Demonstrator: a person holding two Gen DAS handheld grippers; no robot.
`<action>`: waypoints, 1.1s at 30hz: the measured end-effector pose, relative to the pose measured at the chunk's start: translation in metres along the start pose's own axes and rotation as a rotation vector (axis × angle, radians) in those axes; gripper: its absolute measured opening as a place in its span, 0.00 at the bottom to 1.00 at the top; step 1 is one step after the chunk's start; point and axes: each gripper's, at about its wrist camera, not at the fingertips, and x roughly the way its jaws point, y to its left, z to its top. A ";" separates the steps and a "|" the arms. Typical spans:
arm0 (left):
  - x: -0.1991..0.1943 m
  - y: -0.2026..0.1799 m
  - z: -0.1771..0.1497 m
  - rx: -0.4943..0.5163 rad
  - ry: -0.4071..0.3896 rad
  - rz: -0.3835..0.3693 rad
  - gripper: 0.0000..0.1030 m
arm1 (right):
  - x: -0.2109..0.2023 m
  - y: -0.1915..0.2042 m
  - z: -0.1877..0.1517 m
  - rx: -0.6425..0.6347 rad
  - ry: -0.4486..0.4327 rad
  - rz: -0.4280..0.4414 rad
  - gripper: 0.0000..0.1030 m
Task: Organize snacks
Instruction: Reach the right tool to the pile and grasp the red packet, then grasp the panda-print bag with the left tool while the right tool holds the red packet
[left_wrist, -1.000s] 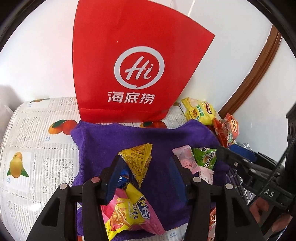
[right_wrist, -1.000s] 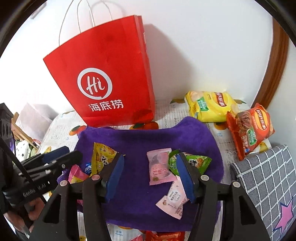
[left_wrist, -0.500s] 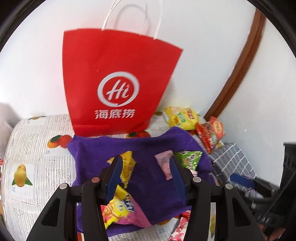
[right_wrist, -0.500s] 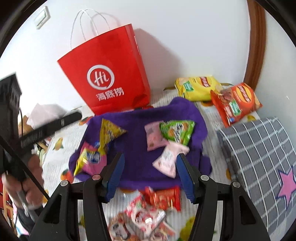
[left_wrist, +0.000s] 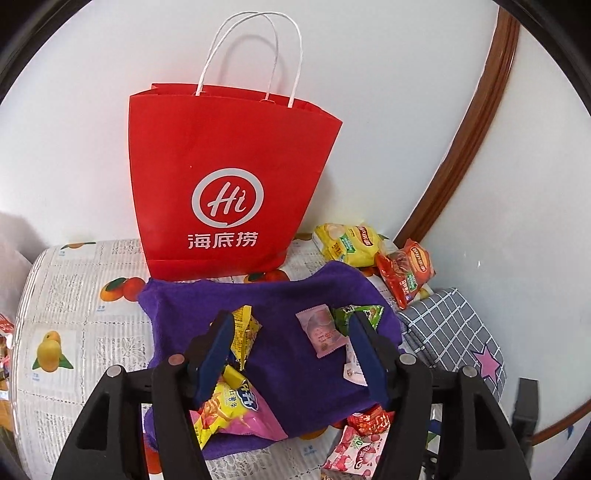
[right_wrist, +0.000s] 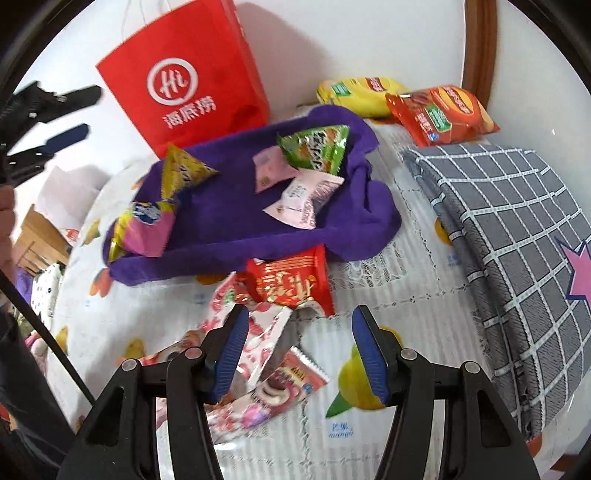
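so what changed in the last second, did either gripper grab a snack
No grab. Both grippers pulled back from the purple towel: the left gripper now shows the whole red bag, and the right gripper now hangs open over the loose snack packets in front of the towel. Both are open and empty as before; the snacks on the towel lie as they did.

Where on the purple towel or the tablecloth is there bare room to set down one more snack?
The purple towel is free in its middle, between the yellow triangular packet and the pink sachet. The tablecloth is bare between the red packet and the grey checked cushion. It is crowded at the towel's near edge, around the strawberry packets.
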 end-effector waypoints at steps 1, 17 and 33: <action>0.000 0.000 0.000 0.001 0.001 0.000 0.60 | 0.006 0.000 0.002 -0.003 0.001 -0.005 0.57; 0.014 0.004 -0.002 0.007 0.037 0.021 0.60 | 0.068 0.016 0.016 -0.090 0.052 -0.028 0.60; -0.001 -0.019 -0.011 0.079 0.034 0.077 0.60 | 0.012 -0.002 0.000 -0.042 -0.052 0.010 0.35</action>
